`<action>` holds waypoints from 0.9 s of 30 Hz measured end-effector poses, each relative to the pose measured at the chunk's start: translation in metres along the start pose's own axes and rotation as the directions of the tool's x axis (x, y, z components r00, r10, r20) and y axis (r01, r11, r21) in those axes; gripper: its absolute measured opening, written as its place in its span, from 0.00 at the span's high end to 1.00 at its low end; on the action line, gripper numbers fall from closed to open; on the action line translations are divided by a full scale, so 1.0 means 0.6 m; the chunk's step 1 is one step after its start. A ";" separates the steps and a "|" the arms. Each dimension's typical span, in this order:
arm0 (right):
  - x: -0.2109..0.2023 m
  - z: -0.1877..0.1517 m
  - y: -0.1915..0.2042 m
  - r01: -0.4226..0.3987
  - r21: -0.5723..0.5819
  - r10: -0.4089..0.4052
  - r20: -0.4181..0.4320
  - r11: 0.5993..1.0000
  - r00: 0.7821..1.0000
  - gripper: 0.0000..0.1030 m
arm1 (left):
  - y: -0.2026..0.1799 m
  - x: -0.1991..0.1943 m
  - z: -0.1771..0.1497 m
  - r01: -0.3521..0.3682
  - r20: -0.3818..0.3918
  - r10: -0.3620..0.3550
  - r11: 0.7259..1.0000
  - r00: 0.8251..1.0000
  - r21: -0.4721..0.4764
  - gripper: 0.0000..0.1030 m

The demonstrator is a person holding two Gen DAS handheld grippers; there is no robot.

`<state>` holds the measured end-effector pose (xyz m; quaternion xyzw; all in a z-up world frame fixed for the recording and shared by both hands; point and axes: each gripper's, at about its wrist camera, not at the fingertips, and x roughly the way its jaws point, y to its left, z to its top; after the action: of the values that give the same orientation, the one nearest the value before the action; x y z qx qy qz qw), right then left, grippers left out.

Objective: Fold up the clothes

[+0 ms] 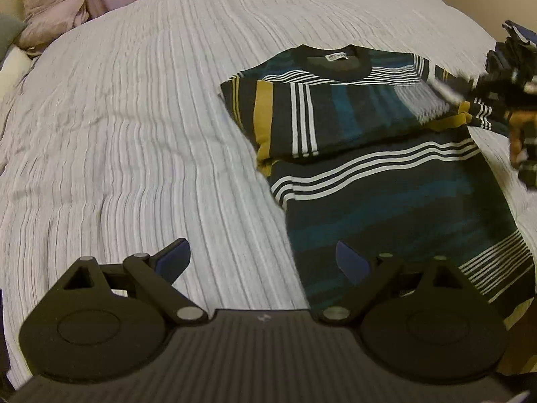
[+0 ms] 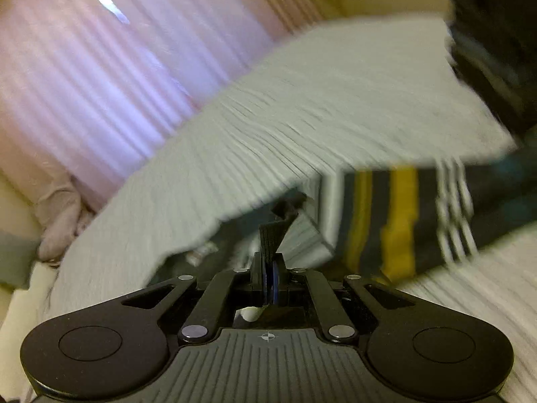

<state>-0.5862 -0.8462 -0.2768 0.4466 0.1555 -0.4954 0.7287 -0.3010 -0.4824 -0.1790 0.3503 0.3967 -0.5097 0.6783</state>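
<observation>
A dark sweater (image 1: 386, 181) with teal, mustard and white stripes lies on the bed, its left sleeve folded across the chest. My left gripper (image 1: 263, 260) is open and empty, hovering over the sweater's lower left edge. My right gripper (image 2: 270, 280) is shut on a dark edge of the sweater's right sleeve (image 2: 402, 221), lifted off the bed. In the left wrist view the right gripper (image 1: 503, 84) shows at the far right, blurred, with the sleeve trailing from it.
The bed is covered with a white ribbed bedspread (image 1: 134, 134). A pinkish pillow (image 1: 50, 6) lies at the far left corner. Pale pink curtains (image 2: 100, 67) hang behind the bed.
</observation>
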 end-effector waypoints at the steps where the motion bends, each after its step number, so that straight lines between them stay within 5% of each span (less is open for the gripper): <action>1: 0.012 -0.003 -0.013 0.017 0.017 -0.017 -0.023 1.000 1.000 0.98 | -0.003 -0.003 0.003 -0.002 0.001 0.002 1.000 1.000 0.006 0.11; 9: -0.001 -0.008 -0.081 0.072 0.083 -0.059 -0.143 0.994 0.988 0.93 | -0.035 0.007 0.010 0.012 -0.030 -0.011 0.999 0.999 0.045 0.11; 10: -0.009 -0.007 -0.084 0.079 0.081 -0.067 -0.143 0.994 0.988 0.67 | -0.039 0.008 0.012 0.016 -0.031 -0.015 0.998 0.999 0.053 0.11; 11: -0.026 -0.008 -0.089 0.099 0.085 -0.086 -0.139 0.992 0.987 0.25 | -0.044 0.010 0.016 0.022 -0.031 -0.020 0.998 0.999 0.062 0.11; 12: -0.041 -0.009 -0.101 0.118 0.101 -0.105 -0.124 0.988 0.987 0.13 | -0.050 0.012 0.022 0.027 -0.029 -0.025 0.997 0.999 0.074 0.11; 18: -0.147 0.005 -0.238 0.175 0.297 -0.177 -0.022 0.939 0.984 0.11 | -0.095 0.028 0.059 0.059 -0.014 -0.058 0.987 0.998 0.149 0.11; 27: -0.263 0.075 -0.482 0.242 0.530 -0.362 0.135 0.813 0.922 0.12 | -0.210 0.060 0.097 0.120 -0.055 -0.109 0.952 0.993 0.283 0.11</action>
<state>-0.9174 -0.8226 -0.2901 0.5303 0.0049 -0.6767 0.5107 -0.4068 -0.5783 -0.1946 0.4307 0.3519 -0.5932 0.5821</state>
